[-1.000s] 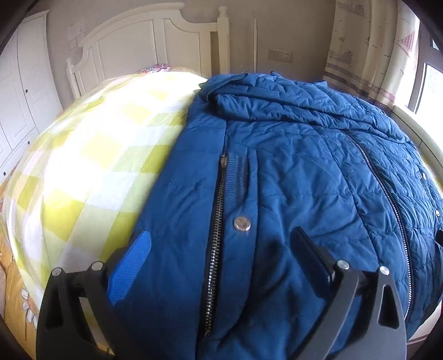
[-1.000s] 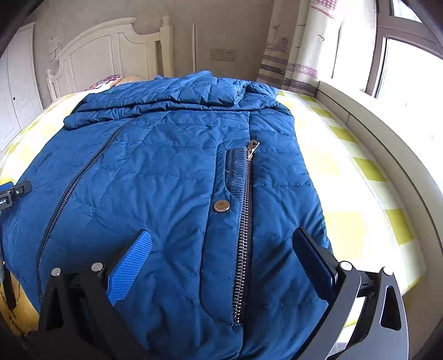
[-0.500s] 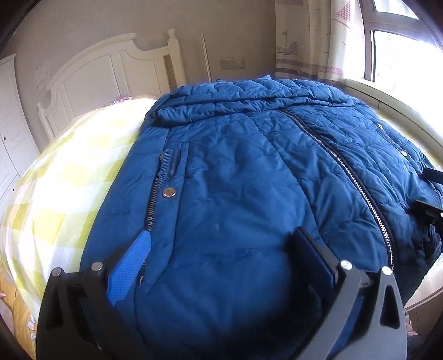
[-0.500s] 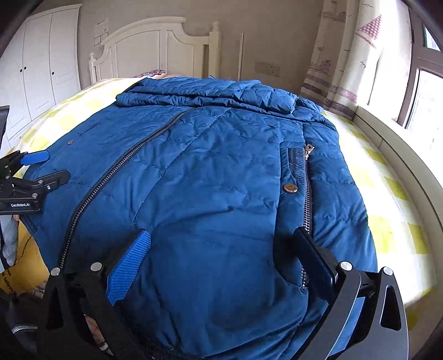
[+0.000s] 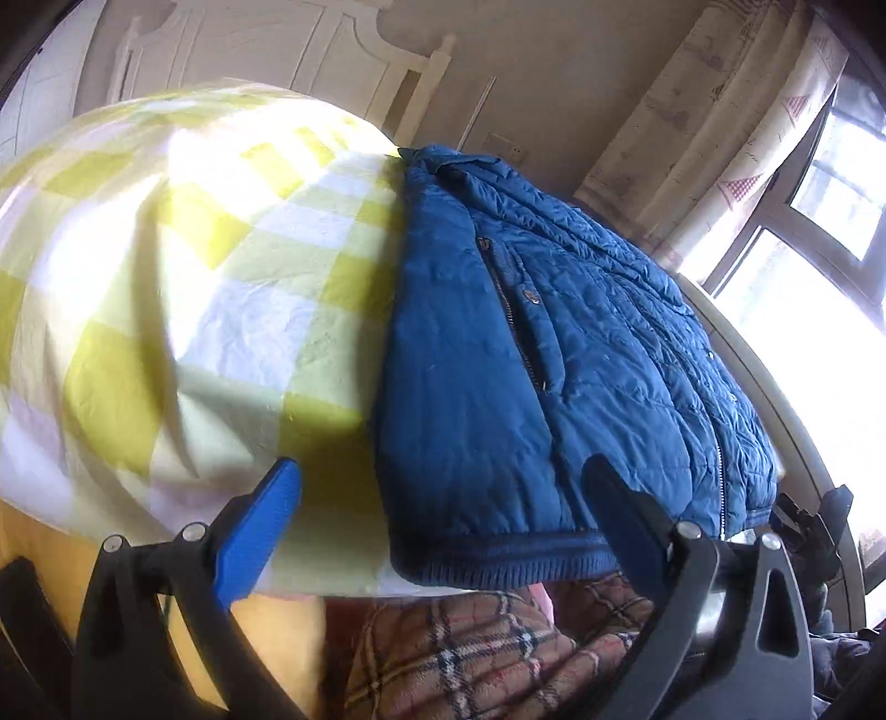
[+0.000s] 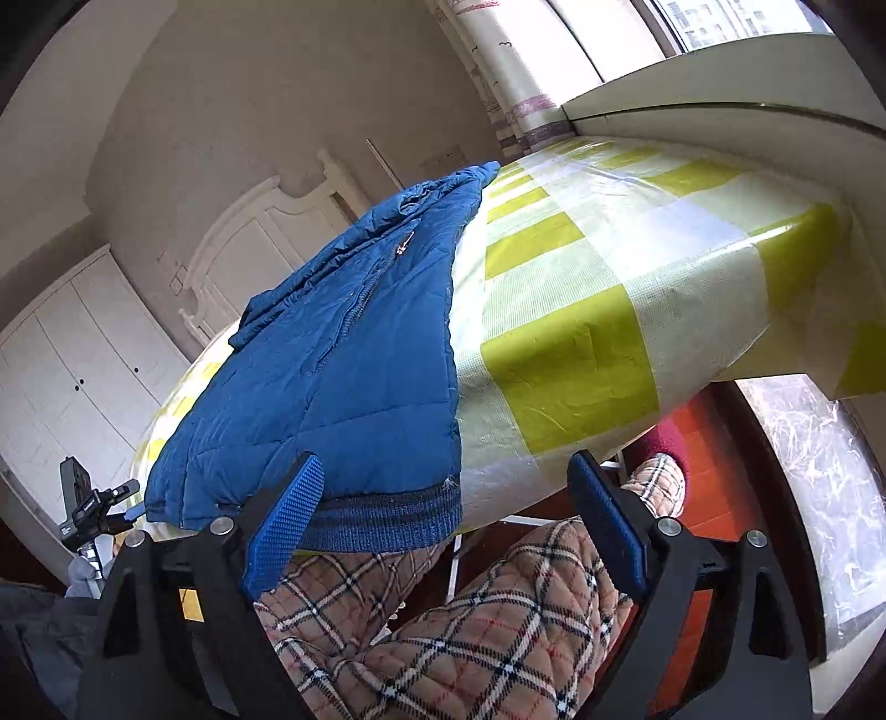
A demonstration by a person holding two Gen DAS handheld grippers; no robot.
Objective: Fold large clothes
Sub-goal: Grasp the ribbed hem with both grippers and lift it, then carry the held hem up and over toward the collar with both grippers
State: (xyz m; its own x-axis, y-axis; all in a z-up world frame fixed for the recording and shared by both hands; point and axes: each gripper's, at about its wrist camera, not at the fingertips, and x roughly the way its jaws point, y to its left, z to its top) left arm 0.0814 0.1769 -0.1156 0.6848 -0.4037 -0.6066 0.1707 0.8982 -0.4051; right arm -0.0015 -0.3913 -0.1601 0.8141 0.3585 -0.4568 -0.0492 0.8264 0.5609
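Both tools, left [image 5: 443, 515] and right [image 6: 451, 507], gape empty below the blue puffer jacket [image 5: 554, 360]; pinching only its ribbed hem [image 6: 387, 523] risks dragging it off the bed [image 6: 581, 310].

Beige walls, a white headboard [image 5: 310, 50] far, white wardrobe [image 6: 72, 360] left, bright window [image 5: 830, 183] with patterned curtain [image 5: 714, 127] right.

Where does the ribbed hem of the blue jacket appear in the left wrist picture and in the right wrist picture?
Left wrist: the ribbed hem runs along the bottom centre, between the open fingers of the left gripper.
Right wrist: the ribbed hem lies lower left of centre, beside the left finger of the right gripper.
Shared landmark: the white headboard.
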